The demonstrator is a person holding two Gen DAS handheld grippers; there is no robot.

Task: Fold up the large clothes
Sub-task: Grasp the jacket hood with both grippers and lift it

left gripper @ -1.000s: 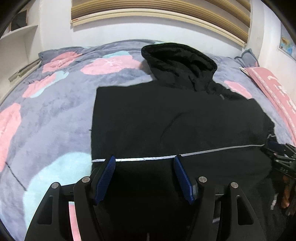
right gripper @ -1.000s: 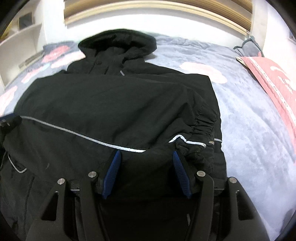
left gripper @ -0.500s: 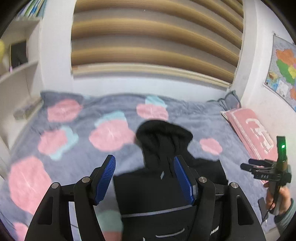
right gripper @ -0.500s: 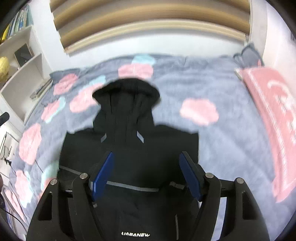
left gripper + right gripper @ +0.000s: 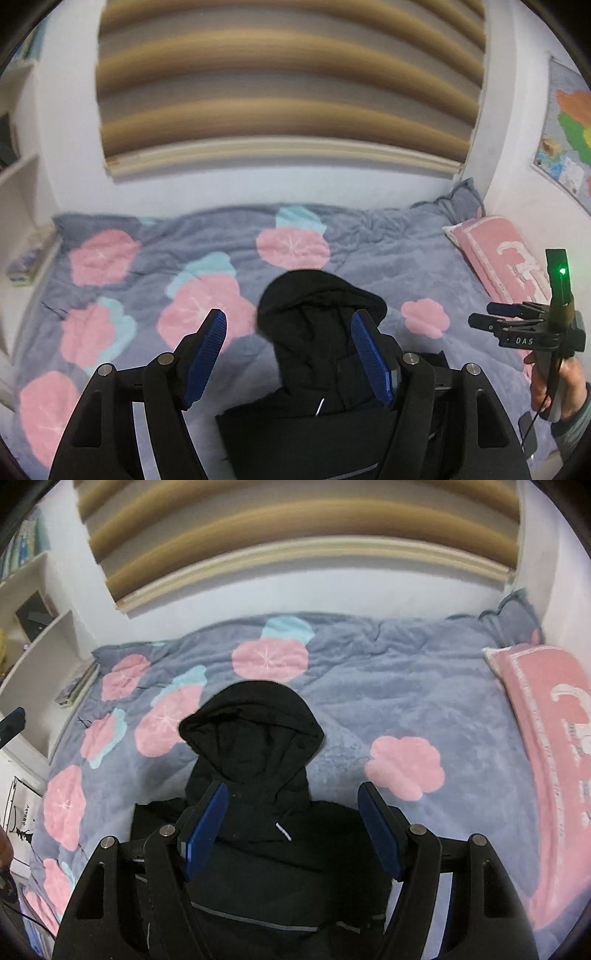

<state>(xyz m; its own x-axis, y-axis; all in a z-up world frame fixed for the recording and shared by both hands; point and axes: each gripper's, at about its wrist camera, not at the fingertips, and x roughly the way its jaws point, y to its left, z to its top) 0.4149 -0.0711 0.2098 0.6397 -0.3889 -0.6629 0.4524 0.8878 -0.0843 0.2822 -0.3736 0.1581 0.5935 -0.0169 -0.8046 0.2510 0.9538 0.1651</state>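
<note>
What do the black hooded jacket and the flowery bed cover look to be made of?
The black hooded jacket looks like a matte woven synthetic, perhaps nylon or polyester: smooth, puffy folds in the hood and thin pale strips that may be reflective trim. The bed cover looks like soft plush fleece: a fuzzy, brushed nap with pink and light blue flower patches. Neither can be confirmed by sight alone.

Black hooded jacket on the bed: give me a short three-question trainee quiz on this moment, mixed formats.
1. True or false: the left gripper has cloth pinched between its fingers.
2. The hood of the black jacket points toward: A the window wall, B the camera, C the pink pillow.
3. What pattern is on the grey blanket?

Key: 1 false, its fingers are opening with nothing pinched. 2 A. 3 pink flower shapes with pale blue patches.
</note>
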